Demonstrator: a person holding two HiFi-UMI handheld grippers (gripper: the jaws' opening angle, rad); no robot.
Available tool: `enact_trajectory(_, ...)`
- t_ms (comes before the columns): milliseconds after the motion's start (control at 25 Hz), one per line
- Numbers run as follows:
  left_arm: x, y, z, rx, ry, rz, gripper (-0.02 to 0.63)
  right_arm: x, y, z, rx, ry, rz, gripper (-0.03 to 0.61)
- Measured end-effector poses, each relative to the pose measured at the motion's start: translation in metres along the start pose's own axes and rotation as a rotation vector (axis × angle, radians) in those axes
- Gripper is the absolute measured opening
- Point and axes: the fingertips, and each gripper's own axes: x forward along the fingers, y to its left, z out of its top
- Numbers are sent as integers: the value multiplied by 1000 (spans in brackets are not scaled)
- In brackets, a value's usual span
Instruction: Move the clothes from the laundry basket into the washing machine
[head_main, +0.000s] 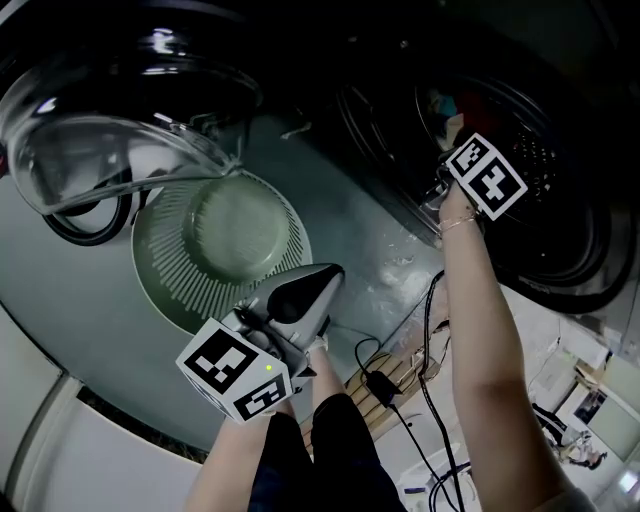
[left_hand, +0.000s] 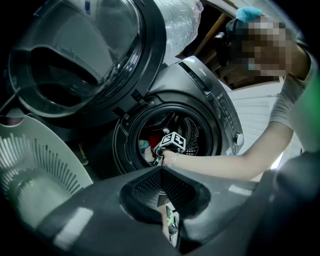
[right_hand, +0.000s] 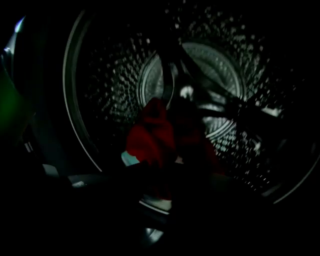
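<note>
Pinching soft, floppy red cloth (right_hand: 150, 135) in right tongs (right_hand: 161, 175) inside the washing machine drum (right_hand: 220, 65); probably light, easy to grab by any fold; left tongs (left_hand: 161, 172) closed, empty, outside the drum

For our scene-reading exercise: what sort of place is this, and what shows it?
Probably a laundry area: a front-loading washer with its door open, clothes in its drum, and a basket beside it.

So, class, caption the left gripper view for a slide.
Shut left hand-held gripper in foreground; right hand-held gripper reaches into dark grey front-loading washing machine, pale green plastic laundry basket at left.
</note>
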Motion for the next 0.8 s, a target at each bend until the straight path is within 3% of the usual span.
enact_trajectory(160, -2, -1, 1, 3, 0, -1, 2, 15, 10, -37, 39, 166, 75, 283)
enact_trajectory(400, -7, -4, 4, 9, -3, 9, 2, -7, 27, -36, 27, 132, 145, 444)
enact_trajectory(640, -19, -21, 17, 25, -4, 35, 2, -74, 48, -27, 57, 78, 236, 443)
enact_trajectory(800, -38, -47, 37, 57, -16, 46, 2, -148, 70, -24, 102, 95, 325, 406)
